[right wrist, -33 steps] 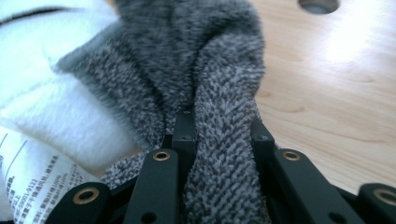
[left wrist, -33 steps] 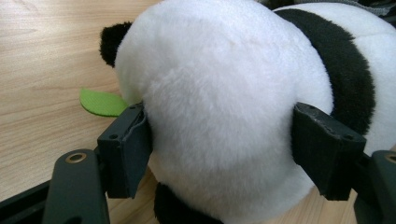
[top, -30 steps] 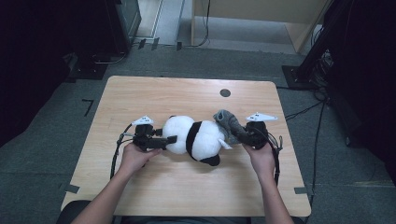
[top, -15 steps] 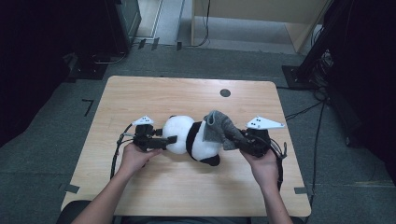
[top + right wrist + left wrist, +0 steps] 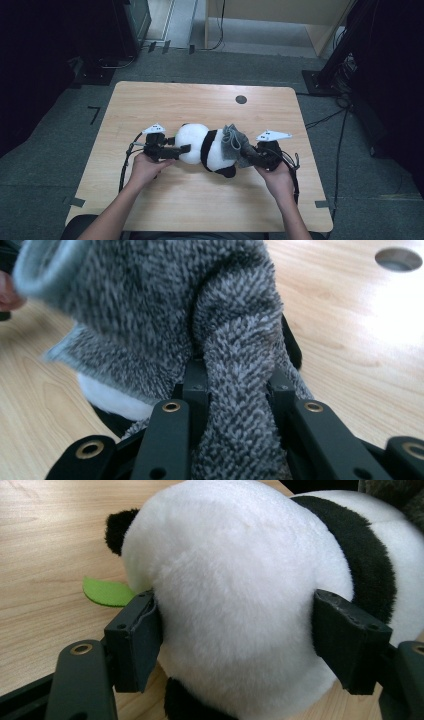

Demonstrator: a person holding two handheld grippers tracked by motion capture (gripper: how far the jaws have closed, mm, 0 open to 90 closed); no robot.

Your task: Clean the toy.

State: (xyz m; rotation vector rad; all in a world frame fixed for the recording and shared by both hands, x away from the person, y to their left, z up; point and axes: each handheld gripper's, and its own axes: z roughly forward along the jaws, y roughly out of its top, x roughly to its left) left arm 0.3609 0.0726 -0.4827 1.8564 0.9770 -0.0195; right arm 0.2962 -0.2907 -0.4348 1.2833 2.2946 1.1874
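A black and white plush panda lies on its side in the middle of the wooden table. My left gripper holds the panda's white head from the left, a jaw pressed into each side. A small green felt leaf pokes out beside the head. My right gripper is shut on a grey knitted cloth, which is bunched between the jaws and drapes over the panda's right end.
A round dark hole sits in the far part of the table, also in the right gripper view. Cables trail from both grippers. Dark stands and furniture ring the table on the grey floor.
My right gripper has carried the grey cloth leftward and up onto the panda's right end, then settled lower. The left gripper has stayed clamped on the head.
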